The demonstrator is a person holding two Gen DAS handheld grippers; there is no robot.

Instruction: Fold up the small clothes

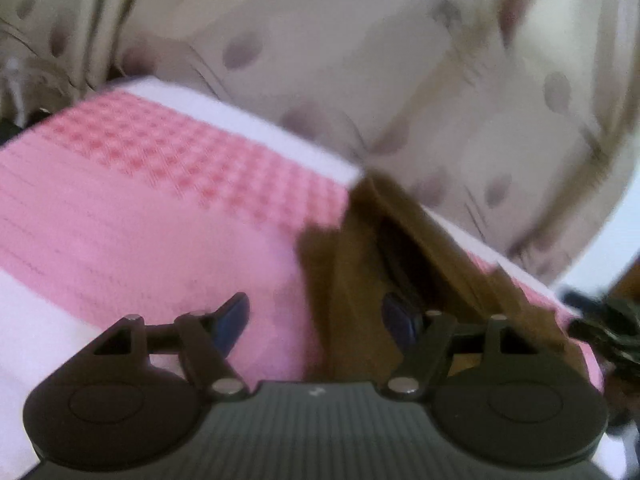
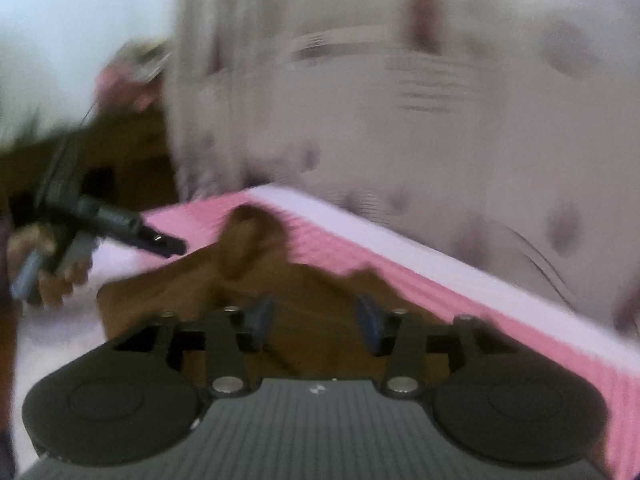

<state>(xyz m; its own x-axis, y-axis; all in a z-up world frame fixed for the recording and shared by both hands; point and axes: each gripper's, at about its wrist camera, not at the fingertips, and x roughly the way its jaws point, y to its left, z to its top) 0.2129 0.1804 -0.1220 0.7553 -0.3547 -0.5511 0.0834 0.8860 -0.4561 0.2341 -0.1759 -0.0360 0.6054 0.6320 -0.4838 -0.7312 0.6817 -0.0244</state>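
A small brown garment (image 1: 360, 276) lies crumpled on a pink and white cloth (image 1: 140, 208). My left gripper (image 1: 316, 320) is open just above the cloth, its right finger at the garment's left edge, its left finger over bare pink cloth. In the right wrist view the brown garment (image 2: 280, 280) spreads right in front of my right gripper (image 2: 316, 320), which is open and low over it. The left gripper (image 2: 120, 228) shows at the left, near the garment's far corner. Both views are blurred.
The pink and white cloth (image 2: 440, 280) covers the work surface. Behind it hangs a beige curtain with grey dots (image 1: 360, 60), also in the right wrist view (image 2: 440, 120). The right gripper's dark edge (image 1: 612, 328) shows at the right. A hand (image 2: 56, 276) holds the left gripper.
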